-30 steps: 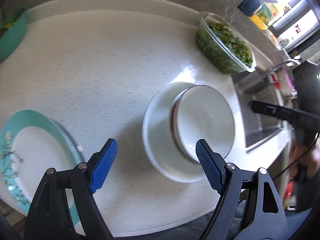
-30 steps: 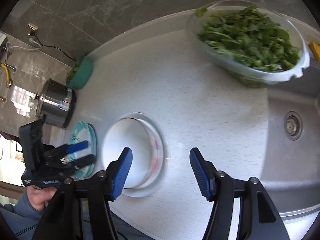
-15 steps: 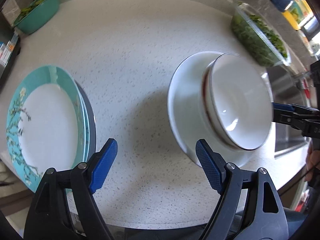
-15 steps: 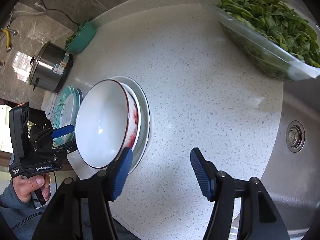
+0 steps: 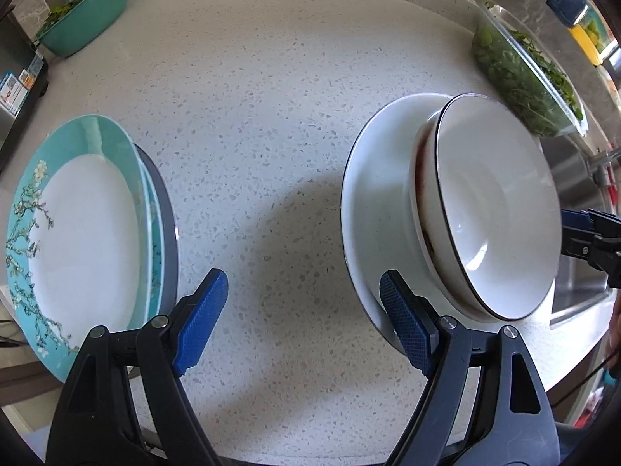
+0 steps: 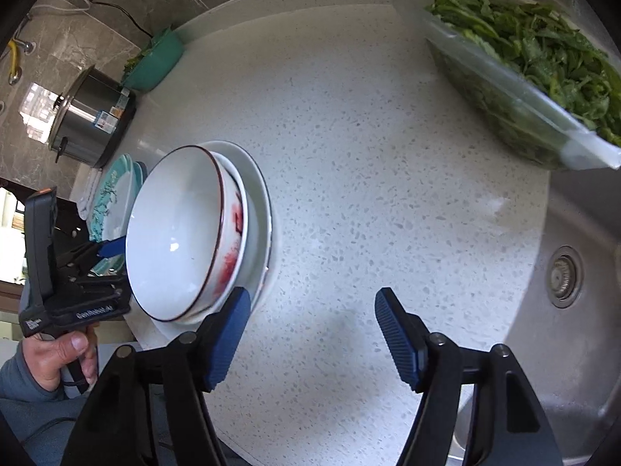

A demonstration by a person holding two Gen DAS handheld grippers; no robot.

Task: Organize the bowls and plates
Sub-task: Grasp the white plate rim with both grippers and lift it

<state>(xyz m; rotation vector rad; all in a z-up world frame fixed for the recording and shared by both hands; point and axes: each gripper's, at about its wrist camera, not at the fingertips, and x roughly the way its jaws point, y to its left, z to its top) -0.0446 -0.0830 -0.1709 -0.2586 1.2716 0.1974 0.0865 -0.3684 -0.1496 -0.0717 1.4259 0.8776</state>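
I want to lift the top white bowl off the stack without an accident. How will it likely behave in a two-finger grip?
The top bowl looks like glazed ceramic, with a glossy highlight, so probably slippery and breakable. It sits nested in another bowl on a white plate, so a sideways nudge may shift the whole stack.

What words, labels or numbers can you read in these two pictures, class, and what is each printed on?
"GenRobot.AI": white lettering on the black body of the left gripper, blurred and only roughly readable.
Sticker on the steel pot: too small to read.
Labels on the dark appliance at the counter's edge: too blurred to read.
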